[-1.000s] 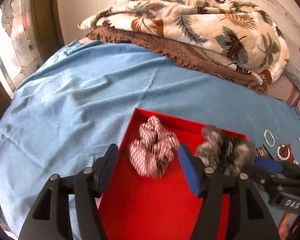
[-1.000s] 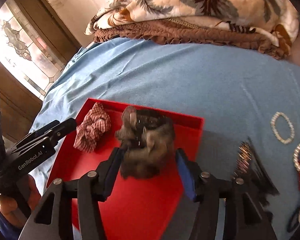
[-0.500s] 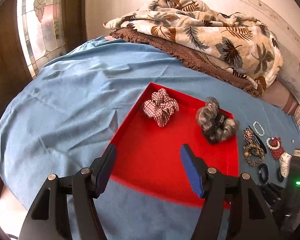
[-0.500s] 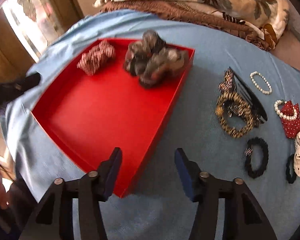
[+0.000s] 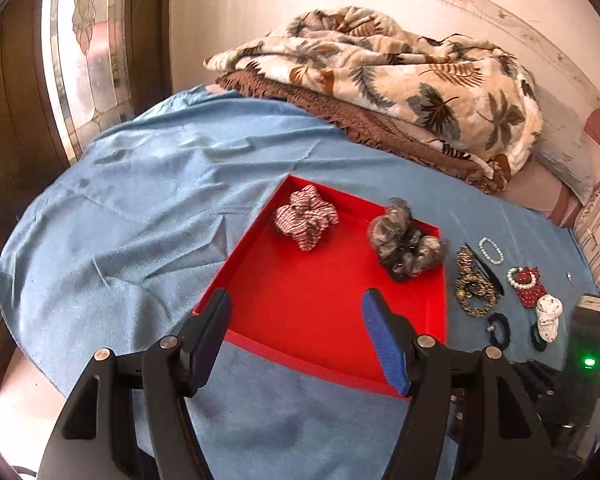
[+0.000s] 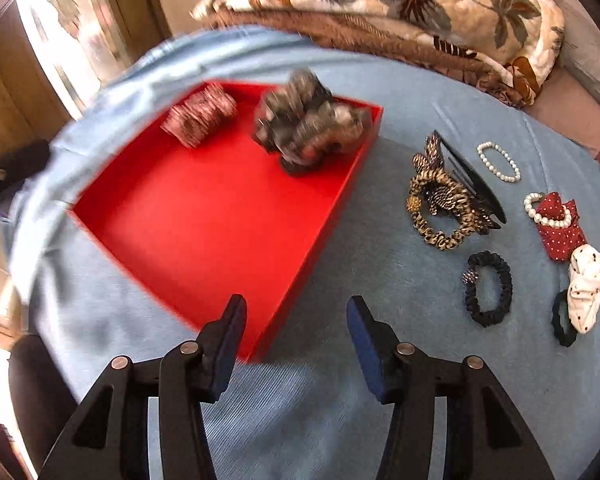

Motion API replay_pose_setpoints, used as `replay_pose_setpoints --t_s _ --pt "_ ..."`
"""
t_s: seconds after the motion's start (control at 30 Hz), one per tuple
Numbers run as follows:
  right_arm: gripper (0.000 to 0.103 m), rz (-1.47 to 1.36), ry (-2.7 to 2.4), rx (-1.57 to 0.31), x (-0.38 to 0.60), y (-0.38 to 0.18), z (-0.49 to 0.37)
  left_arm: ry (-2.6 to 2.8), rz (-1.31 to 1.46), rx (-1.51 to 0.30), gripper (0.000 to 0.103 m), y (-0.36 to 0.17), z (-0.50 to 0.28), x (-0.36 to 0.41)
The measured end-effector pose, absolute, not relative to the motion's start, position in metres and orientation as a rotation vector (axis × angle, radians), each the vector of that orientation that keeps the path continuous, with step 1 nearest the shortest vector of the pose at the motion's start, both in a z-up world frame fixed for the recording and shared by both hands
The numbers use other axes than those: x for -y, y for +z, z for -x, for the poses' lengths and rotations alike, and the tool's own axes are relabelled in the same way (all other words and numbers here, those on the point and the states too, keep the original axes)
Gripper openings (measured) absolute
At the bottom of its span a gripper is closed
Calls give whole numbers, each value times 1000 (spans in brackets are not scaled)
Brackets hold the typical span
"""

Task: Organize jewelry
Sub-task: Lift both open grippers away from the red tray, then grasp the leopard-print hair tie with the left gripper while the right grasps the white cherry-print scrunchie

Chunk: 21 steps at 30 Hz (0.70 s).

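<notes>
A red tray (image 5: 324,320) (image 6: 204,216) lies on the blue bedspread. In it are a red checked scrunchie (image 5: 306,220) (image 6: 200,118) and a grey scrunchie (image 5: 406,246) (image 6: 308,128). Right of the tray lie a leopard scrunchie (image 6: 440,212), a black hair clip (image 6: 474,182), a pearl bracelet (image 6: 498,162), a black scrunchie (image 6: 490,288), a red dotted scrunchie (image 6: 560,228) and a white dotted one (image 6: 586,288). My left gripper (image 5: 296,340) is open and empty above the tray's near edge. My right gripper (image 6: 296,344) is open and empty above the tray's near corner.
A folded leaf-print blanket (image 5: 400,84) on a brown one (image 5: 340,120) lies at the back of the bed. A window and wooden frame (image 5: 80,60) stand to the left. The right gripper's body with a green light (image 5: 588,360) shows at the right.
My right gripper let go of the grey scrunchie in the tray. Both grippers drew back toward me, away from the tray's far end.
</notes>
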State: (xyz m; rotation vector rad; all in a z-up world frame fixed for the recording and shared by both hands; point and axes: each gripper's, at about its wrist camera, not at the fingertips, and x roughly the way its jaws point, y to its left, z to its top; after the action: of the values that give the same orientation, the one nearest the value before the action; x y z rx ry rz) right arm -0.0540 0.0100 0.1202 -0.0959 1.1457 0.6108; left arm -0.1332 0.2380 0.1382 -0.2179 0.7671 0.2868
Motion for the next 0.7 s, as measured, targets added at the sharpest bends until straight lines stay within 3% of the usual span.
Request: replay_pose_setpoints --t_s 0.1,0.33,0.7 --pt "68 51 584 -1105 21 132 62 282 184 -741 73 145 136 -221" --pt "75 -68 437 -1068 119 137 74 206 120 -757 75 146 125 -176" --pt "75 -73 198 -991 222 129 73 97 50 -847 75 127 104 -119"
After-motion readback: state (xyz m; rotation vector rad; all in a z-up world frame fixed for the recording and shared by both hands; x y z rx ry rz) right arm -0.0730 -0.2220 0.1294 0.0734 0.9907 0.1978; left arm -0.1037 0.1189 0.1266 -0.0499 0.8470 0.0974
